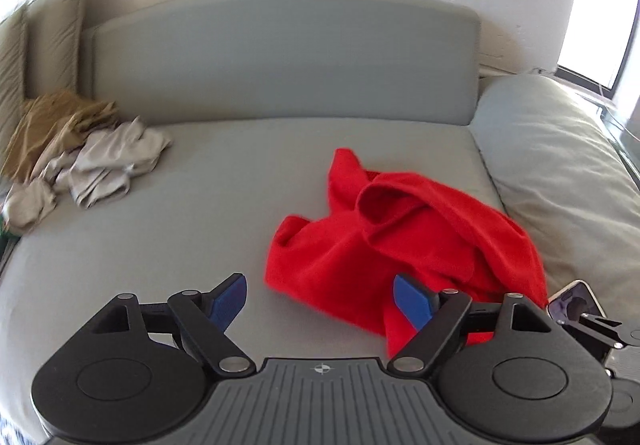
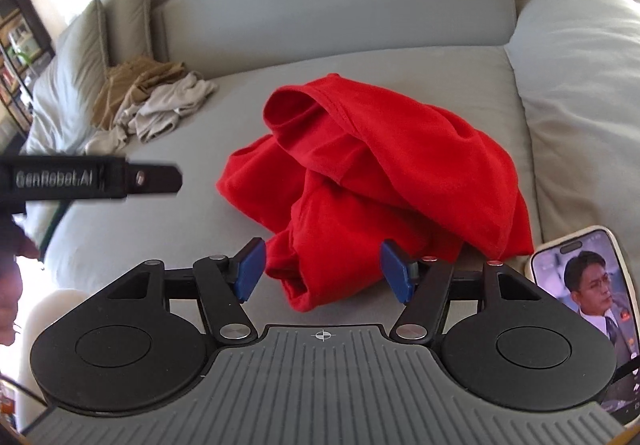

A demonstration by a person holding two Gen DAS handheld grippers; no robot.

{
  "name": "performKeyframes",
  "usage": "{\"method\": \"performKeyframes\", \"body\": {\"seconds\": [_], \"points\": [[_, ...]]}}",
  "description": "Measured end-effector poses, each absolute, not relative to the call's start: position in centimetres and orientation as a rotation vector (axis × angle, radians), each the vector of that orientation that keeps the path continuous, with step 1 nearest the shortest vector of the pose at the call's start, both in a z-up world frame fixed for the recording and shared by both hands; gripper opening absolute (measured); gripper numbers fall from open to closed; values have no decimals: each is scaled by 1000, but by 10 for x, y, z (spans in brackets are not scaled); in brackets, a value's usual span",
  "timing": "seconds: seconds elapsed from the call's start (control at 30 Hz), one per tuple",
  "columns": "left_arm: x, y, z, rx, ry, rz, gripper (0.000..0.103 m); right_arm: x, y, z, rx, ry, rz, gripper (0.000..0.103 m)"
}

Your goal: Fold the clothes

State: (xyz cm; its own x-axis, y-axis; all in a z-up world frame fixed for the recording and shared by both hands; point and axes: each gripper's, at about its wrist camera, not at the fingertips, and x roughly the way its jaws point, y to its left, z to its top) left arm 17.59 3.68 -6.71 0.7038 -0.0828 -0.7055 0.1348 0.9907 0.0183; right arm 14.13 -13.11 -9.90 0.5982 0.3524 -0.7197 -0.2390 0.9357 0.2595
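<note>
Both grippers hang with their blue pads spread wide and nothing between them. Left gripper [image 1: 320, 301], at the bottom centre of its view, is over bare seat, its right-hand pad just overlapping the near edge of the crumpled red cotton T-shirt [image 1: 404, 241]. Right gripper [image 2: 322, 271] sits lower centre in its own view, and a hanging fold of the same shirt [image 2: 372, 173] lies in the gap between its pads without being pinched, as far as I can tell.

That shirt is heaped in the middle-right of the grey fabric sofa seat [image 1: 200, 197], with a hemmed opening, a sleeve or the neck, gaping upward. Nothing is flattened yet, so folding looks barely begun; the wide-open stance suits reaching for an edge or corner to spread the garment first.

Upper left of both views holds a rumpled pile of tan and pale grey clothes [image 1: 76, 149], probably waiting their turn well apart from the working space. A smartphone playing a video [image 2: 588, 297] is propped at the lower right, near the shirt's edge, where a tugged hem might brush it.
</note>
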Motion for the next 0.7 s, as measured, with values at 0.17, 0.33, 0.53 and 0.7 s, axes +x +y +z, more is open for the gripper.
{"method": "performKeyframes", "body": {"seconds": [0.17, 0.33, 0.53, 0.7], "points": [[227, 5, -84, 318, 717, -203, 79, 150, -132, -114, 121, 861, 338, 61], [216, -33, -83, 548, 589, -411, 75, 158, -149, -126, 225, 912, 312, 60], [184, -67, -95, 863, 469, -663, 73, 158, -159, -133, 266, 940, 325, 61], [187, -89, -115, 1031, 450, -751, 62, 158, -163, -137, 295, 914, 334, 62]]}}
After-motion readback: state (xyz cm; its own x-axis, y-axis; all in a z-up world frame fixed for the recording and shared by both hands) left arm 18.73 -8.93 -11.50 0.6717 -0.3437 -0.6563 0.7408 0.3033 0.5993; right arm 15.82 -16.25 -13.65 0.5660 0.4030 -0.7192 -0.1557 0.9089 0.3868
